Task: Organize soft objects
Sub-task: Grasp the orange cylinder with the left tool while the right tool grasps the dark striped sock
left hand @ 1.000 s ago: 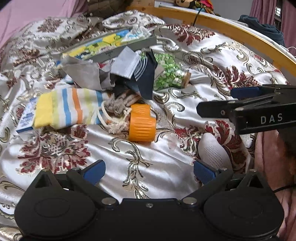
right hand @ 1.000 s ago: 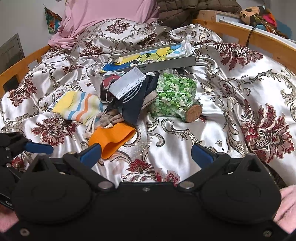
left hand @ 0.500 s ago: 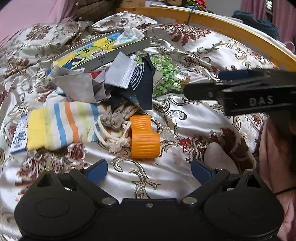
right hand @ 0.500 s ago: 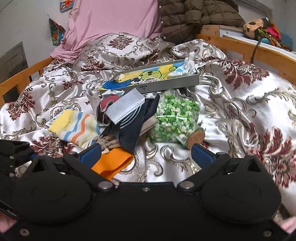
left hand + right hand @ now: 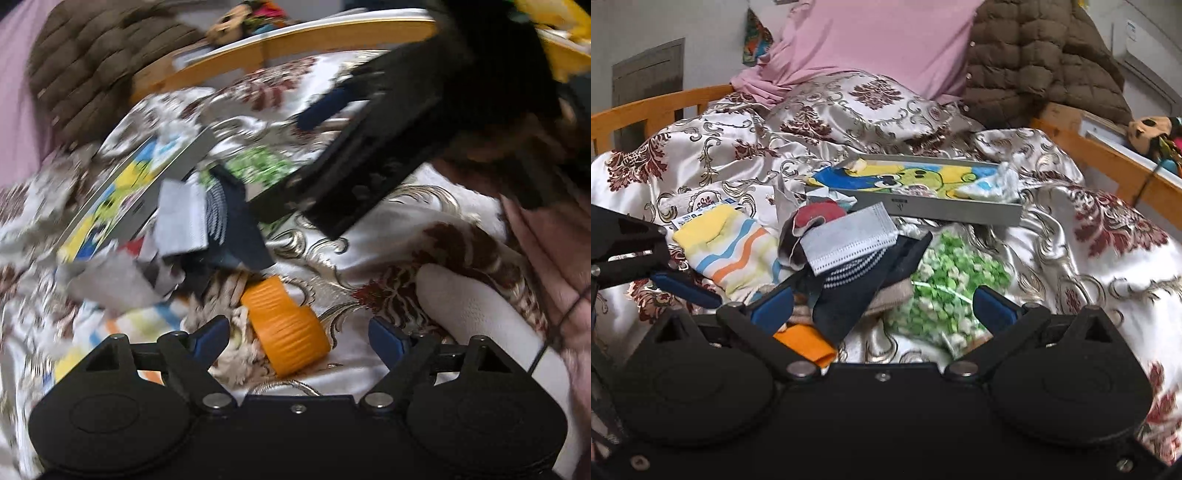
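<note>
A pile of soft things lies on the patterned bedspread [image 5: 1108, 266]: a striped sock [image 5: 731, 254], a grey mask [image 5: 849, 240], a navy sock [image 5: 864, 291] and an orange ribbed sock [image 5: 284, 325]. My left gripper [image 5: 299, 336] is just above the orange sock. Its jaws are closing with the sock between them, and the pads stand clear of it. My right gripper [image 5: 884, 306] hangs open over the navy sock and a bag of green beads [image 5: 945, 291], holding nothing. The left wrist view is blurred.
A flat grey box with a cartoon picture [image 5: 923, 192] lies behind the pile. A white soft object [image 5: 472, 314] and a pink sleeve [image 5: 546, 240] are at the right. Wooden bed rails [image 5: 1108, 155], a pink pillow [image 5: 879, 48] and a brown quilted jacket [image 5: 1034, 55] border the bed.
The left gripper has rolled and come closer to the orange sock, its jaws narrower. The right gripper has moved forward over the pile, and now crosses the left view higher and tilted.
</note>
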A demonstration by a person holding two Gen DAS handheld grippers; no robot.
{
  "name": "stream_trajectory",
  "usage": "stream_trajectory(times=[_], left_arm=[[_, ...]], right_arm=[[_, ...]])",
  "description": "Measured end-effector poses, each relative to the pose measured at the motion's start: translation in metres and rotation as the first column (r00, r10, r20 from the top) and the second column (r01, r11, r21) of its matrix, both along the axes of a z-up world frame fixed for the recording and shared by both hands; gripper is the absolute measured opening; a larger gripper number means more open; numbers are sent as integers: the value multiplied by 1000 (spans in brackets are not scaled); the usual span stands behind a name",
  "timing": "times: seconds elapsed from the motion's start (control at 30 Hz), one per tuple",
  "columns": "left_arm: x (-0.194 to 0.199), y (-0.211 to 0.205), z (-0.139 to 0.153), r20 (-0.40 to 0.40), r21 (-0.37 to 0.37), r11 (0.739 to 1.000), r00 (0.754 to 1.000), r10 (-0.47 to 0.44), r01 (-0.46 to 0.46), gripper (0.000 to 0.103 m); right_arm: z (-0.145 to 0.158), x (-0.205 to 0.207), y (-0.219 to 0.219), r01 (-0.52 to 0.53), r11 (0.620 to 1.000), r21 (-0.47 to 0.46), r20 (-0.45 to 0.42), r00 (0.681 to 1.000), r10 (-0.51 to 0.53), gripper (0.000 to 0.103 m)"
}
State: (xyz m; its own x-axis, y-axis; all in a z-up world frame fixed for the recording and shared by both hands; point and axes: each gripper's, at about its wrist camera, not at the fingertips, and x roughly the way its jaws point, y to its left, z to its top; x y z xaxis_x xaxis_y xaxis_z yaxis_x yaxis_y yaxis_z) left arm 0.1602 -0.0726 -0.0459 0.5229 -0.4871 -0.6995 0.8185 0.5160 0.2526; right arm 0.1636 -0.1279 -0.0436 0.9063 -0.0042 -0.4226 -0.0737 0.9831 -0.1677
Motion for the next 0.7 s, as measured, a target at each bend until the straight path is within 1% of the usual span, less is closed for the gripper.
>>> stream_trajectory(times=[0.1,0.17,0.2,0.27,0.3,0.37,0.5,0.63,0.7], left_arm=[[2,2,-1,23,15,998,998,-57,56,83],[5,3,-3,26,22,994,994,-109,108,81],[7,3,-4,23,24,991,991,-132,132,79],[12,4,-7,-9,24,982,982,-188,189,72],[14,3,-8,-21,22,977,977,-213,214,71],[17,2,-11,-29,31,972,972,-233,234,69],[22,2,-15,-30,52,967,968,-249,250,63],[24,3,-20,-23,61,966,968,-249,250,54],[24,3,-22,-19,69,963,965,-260,261,53]], right_arm=[[1,6,0,-18,1000,1,11,1000,18,100],[0,10,3,-31,999,-5,20,999,31,98],[0,12,3,-35,999,-11,25,999,35,96],[-1,18,5,-38,999,-25,28,999,38,90],[-2,20,6,-37,999,-31,29,999,38,88],[-4,26,5,-39,999,-37,24,999,40,80],[-7,36,4,-30,999,-45,13,999,31,75],[-12,46,2,-30,998,-53,1,1000,30,72],[-15,50,3,-32,997,-66,-9,999,32,70]])
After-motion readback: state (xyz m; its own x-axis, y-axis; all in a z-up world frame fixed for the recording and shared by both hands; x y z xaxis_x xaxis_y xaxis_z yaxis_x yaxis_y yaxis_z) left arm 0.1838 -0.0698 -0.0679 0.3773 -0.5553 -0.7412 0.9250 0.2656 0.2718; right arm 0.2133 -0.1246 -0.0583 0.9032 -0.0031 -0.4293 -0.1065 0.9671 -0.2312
